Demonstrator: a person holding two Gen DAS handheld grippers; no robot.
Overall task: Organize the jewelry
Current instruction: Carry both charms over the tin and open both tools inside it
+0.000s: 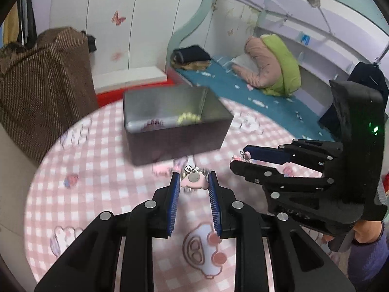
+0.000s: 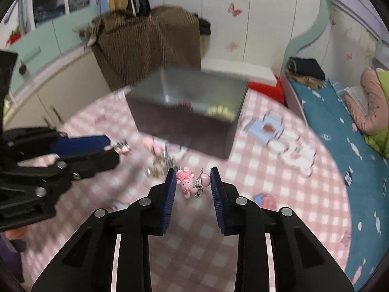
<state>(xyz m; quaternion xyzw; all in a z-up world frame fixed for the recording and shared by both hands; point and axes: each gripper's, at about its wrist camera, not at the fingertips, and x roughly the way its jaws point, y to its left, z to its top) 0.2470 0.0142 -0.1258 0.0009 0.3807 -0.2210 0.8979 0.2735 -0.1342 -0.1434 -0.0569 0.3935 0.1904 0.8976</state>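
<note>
left gripper (image 1: 193, 181) clamped on pink charm (image 1: 193, 179), right gripper (image 2: 193, 182) clamped on pink clip (image 2: 192, 183), both just short of the tin box (image 1: 170, 121); best carried level above the rim before letting go.

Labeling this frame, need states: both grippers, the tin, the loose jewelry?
Left gripper: shut on pink cloud-shaped charm.
Right gripper: shut on pink bunny charm with clip.
Dark rectangular metal tin: open, lidless, yellow beads inside.
Loose metal jewelry pile: on checkered tablecloth, blurred.
</note>
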